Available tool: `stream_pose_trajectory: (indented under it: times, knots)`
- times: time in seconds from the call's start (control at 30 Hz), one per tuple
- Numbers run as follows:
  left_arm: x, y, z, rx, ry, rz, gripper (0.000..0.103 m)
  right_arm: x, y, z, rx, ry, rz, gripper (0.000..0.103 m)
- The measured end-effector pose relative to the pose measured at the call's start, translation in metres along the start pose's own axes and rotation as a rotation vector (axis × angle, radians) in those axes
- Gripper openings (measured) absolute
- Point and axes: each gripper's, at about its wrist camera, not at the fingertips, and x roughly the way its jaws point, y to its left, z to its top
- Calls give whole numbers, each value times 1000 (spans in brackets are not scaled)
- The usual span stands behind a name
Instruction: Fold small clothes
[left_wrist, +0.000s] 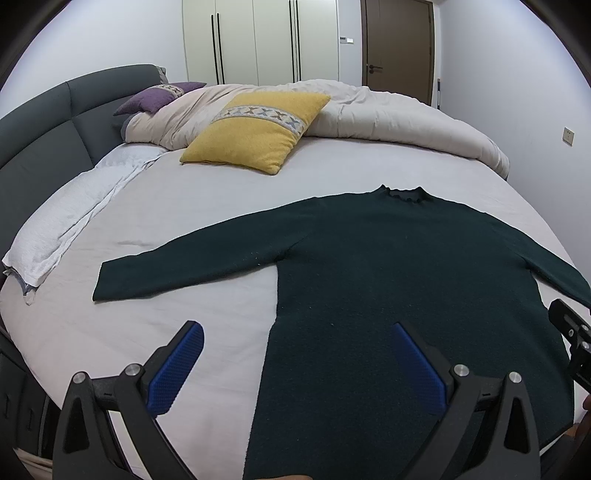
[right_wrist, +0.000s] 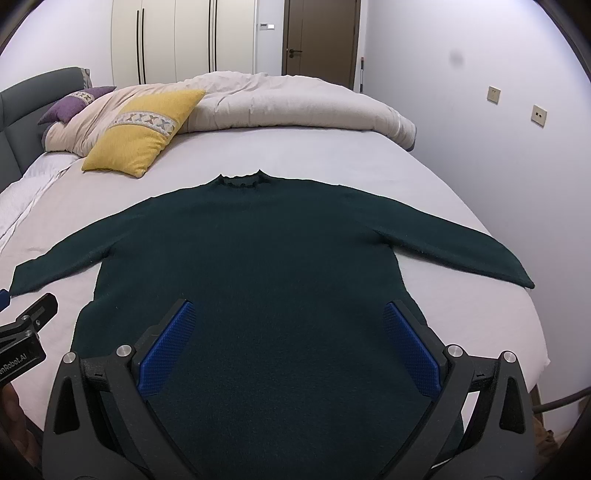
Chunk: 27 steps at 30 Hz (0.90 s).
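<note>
left gripper (left_wrist: 297, 330): black frame | blue ribbed pads (left_wrist: 177, 373) | silver screws

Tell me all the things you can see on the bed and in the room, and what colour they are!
sweater: one, dark green, spread flat on the near part of the bed, sleeves out to both sides
yellow cushion: one, yellow with a patterned band, beyond the sweater
purple cushion: one, purple, by the headboard
duvet: one, pale beige, bunched along the far side of the bed
pillow: one, white, at the left side of the bed
bed sheet: one, pale grey
headboard: one, dark grey, left
wardrobe: one, white, far wall
door: one, brown, far wall
left gripper: one, black with blue pads, open above the sweater's left edge
right gripper: one, black with blue pads, open above the sweater's body
</note>
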Motion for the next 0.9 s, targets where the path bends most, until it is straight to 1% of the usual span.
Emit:
stream_pose_trajectory:
  times: [0.2, 0.47, 0.53, 0.6, 0.7, 0.73, 0.77, 0.8, 0.83, 0.9]
  knots:
    - [4, -1, -1, -2, 5, 4, 103, 7, -1, 2, 3, 11, 5, 103]
    - [12, -2, 2, -17, 24, -12, 103, 17, 0, 3, -2, 27, 3, 103]
    - [15, -3, 2, -17, 29, -14, 103, 21, -4, 4, 8, 31, 10, 103]
    - [19, -5, 2, -23, 37, -39, 103, 26, -14, 7, 37, 34, 34, 103]
    - [26, -10, 2, -18, 55, -75, 103, 33, -56, 14, 147, 15, 102, 103]
    - [30, -11, 2, -17, 68, -92, 103, 37, -77, 17, 201, 6, 120, 103]
    - [35, -11, 2, -22, 92, -117, 103, 43, -111, 18, 291, -6, 139, 103]
    - [40, -11, 3, -31, 112, -137, 103, 48, -134, 18, 349, -7, 143, 103]
    - [45, -12, 4, -45, 130, -163, 103, 57, -164, 17, 426, 4, 141, 103]
    - [54, -12, 8, -70, 140, -212, 103, 79, -234, 7, 611, 38, 120, 99]
